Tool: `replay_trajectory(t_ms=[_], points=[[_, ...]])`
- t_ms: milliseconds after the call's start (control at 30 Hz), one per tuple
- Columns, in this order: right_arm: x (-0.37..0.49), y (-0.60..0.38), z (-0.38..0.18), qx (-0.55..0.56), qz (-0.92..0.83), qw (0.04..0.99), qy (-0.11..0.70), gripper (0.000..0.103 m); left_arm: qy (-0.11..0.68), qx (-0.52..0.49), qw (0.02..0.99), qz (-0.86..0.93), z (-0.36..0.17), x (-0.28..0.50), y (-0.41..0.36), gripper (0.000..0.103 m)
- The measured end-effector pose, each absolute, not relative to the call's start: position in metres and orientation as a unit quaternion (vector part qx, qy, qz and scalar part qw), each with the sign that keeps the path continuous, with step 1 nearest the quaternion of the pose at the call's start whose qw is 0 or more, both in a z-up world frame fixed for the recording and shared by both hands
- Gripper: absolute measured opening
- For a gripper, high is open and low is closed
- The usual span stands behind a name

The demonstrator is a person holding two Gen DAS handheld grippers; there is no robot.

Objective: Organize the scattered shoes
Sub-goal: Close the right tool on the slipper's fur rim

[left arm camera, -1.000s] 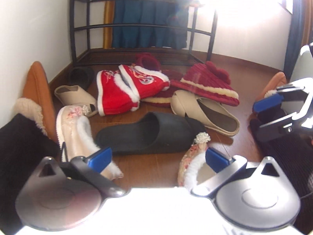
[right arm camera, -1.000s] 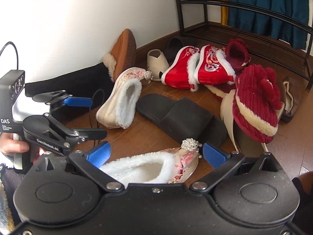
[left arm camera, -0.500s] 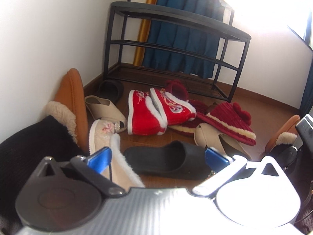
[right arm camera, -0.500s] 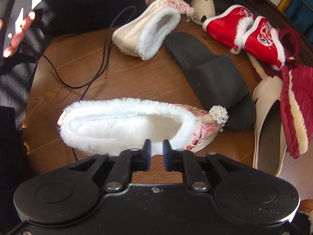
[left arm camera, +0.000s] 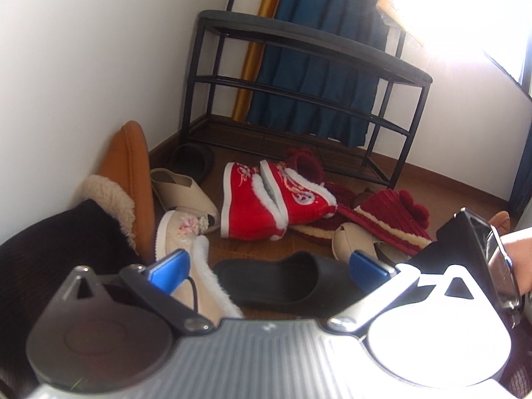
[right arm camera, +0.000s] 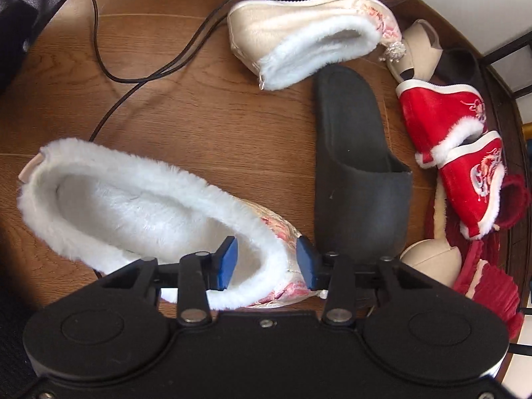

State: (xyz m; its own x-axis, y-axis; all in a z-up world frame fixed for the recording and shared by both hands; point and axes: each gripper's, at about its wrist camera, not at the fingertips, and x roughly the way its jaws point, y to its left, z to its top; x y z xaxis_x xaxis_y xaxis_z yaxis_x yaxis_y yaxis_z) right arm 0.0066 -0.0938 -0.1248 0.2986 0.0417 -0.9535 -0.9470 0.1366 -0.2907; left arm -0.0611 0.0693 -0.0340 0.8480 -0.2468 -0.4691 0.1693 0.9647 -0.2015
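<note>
Brown wood-plank floor (right arm camera: pixel 206 106) carries a white-furred embroidered cream slipper (right arm camera: pixel 133 206), its twin (right arm camera: pixel 309 33), a black rubber slide (right arm camera: pixel 355 166) and a black cable (right arm camera: pixel 139 73).

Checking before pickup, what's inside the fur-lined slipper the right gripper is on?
Only white fur lining and one gripper pad show inside the slipper; the toe end is covered. The right gripper is closing over its rim.

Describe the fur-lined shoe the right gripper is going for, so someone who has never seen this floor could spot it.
Start at the wooden floor beside the flat black slipper. The cream fur-lined shoe stands upright there, its toe side between the closing jaws of the right gripper. Its twin lies tipped on its side farther off, so choose the upright one showing its white lining.
</note>
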Motion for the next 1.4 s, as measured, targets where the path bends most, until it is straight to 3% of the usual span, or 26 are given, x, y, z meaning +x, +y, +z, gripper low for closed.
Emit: replay_trajectory(t_ms=[67,133,167,233,567,700,833,1000,1067,1133,1167,1200,1233,1400], points=[[0.010,-0.093,-0.131,-0.526,0.402,0.604,0.443,0.052,0.252,-0.075,0.958,-0.110,-0.035,-0.061,0.069,0.102],[0.010,-0.093,-0.138,-0.535,0.400,0.593,0.449,0.036,0.252,-0.074,0.959,-0.110,-0.035,-0.061,0.068,0.102],[0.010,-0.093,-0.142,-0.542,0.397,0.590,0.447,0.034,0.253,-0.074,0.959,-0.109,-0.036,-0.060,0.069,0.102],[0.010,-0.093,-0.145,-0.545,0.391,0.598,0.440,0.016,0.256,-0.075,0.958,-0.107,-0.037,-0.059,0.069,0.102],[0.027,-0.106,-0.136,-0.384,0.270,0.707,0.529,0.012,0.252,-0.076,0.959,-0.104,-0.036,-0.061,0.068,0.102],[0.038,-0.129,-0.128,-0.261,0.206,0.737,0.589,0.012,0.246,-0.085,0.960,-0.102,-0.034,-0.063,0.071,0.102],[0.045,-0.172,-0.122,-0.067,0.086,0.766,0.634,0.012,0.240,-0.095,0.961,-0.103,-0.032,-0.064,0.074,0.102],[0.021,-0.202,-0.122,0.109,-0.005,0.762,0.639,0.012,0.236,-0.105,0.959,-0.113,-0.031,-0.063,0.074,0.102],[0.009,-0.198,-0.121,0.131,-0.005,0.746,0.654,0.020,0.237,-0.105,0.959,-0.116,-0.031,-0.063,0.073,0.102],[0.004,-0.189,-0.116,0.117,0.007,0.741,0.661,0.047,0.239,-0.105,0.958,-0.118,-0.031,-0.062,0.073,0.102],[0.003,-0.183,-0.105,0.096,0.020,0.754,0.649,0.075,0.239,-0.105,0.958,-0.117,-0.031,-0.062,0.073,0.102],[0.001,-0.176,-0.094,0.071,0.035,0.769,0.635,0.093,0.240,-0.106,0.958,-0.117,-0.031,-0.062,0.073,0.102],[0.000,-0.168,-0.083,0.044,0.053,0.783,0.618,0.099,0.239,-0.106,0.958,-0.116,-0.032,-0.062,0.073,0.102],[0.001,-0.118,-0.067,-0.251,0.167,0.798,0.522,0.099,0.242,-0.104,0.959,-0.108,-0.033,-0.063,0.073,0.103]])
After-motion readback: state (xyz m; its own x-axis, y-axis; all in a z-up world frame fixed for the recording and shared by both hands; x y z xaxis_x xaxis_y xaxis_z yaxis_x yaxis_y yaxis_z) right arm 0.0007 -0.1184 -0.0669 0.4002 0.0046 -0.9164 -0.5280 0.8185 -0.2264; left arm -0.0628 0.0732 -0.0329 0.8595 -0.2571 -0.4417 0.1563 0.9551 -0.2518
